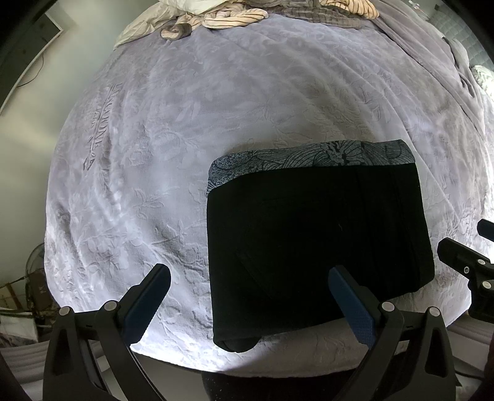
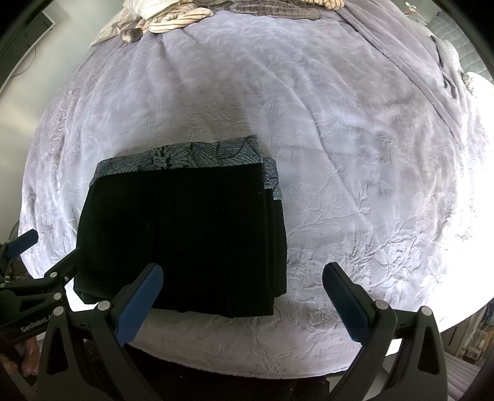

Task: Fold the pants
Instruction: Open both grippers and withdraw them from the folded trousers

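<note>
Black pants lie folded into a compact rectangle near the bed's front edge, on top of a grey leaf-patterned garment whose far strip shows. In the right wrist view the same pants sit left of centre over the patterned garment. My left gripper hangs open above the pants' left edge, holding nothing. My right gripper is open too, over the pants' right edge, empty. Each gripper shows at the side of the other's view: the right gripper, the left gripper.
A lavender embossed blanket covers the bed. A heap of striped and white clothes lies at the far end. A folded-back grey cover runs along the right. A fan and clutter stand on the floor at left.
</note>
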The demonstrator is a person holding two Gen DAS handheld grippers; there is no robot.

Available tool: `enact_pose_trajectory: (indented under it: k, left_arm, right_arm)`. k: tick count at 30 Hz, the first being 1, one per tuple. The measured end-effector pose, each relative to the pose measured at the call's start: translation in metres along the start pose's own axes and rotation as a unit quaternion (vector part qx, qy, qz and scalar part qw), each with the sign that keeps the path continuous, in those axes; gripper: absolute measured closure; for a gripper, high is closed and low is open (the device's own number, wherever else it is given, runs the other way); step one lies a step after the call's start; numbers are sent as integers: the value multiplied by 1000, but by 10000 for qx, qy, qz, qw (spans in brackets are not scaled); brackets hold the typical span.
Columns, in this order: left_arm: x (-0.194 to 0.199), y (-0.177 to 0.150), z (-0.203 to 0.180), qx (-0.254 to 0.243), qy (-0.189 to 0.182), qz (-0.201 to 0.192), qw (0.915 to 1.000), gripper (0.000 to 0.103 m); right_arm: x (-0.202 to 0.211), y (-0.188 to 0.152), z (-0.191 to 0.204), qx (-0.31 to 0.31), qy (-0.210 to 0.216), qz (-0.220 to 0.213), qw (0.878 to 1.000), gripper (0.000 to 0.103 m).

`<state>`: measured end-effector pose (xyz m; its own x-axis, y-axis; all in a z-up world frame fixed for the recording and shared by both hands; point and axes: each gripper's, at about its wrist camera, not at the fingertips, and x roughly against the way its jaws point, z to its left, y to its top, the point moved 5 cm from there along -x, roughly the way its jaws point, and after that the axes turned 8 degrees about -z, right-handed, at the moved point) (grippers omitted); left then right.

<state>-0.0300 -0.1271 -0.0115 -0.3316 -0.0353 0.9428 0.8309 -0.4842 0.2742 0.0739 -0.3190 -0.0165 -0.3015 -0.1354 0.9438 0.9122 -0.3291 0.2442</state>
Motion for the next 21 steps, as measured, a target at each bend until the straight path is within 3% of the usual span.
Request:
enact_pose_trajectory:
  k: [21]
  left_arm:
    - [2, 0, 1, 31, -29, -84, 10000, 0]
  right_arm:
    - [-1, -2, 3, -2, 4, 13, 10000, 0]
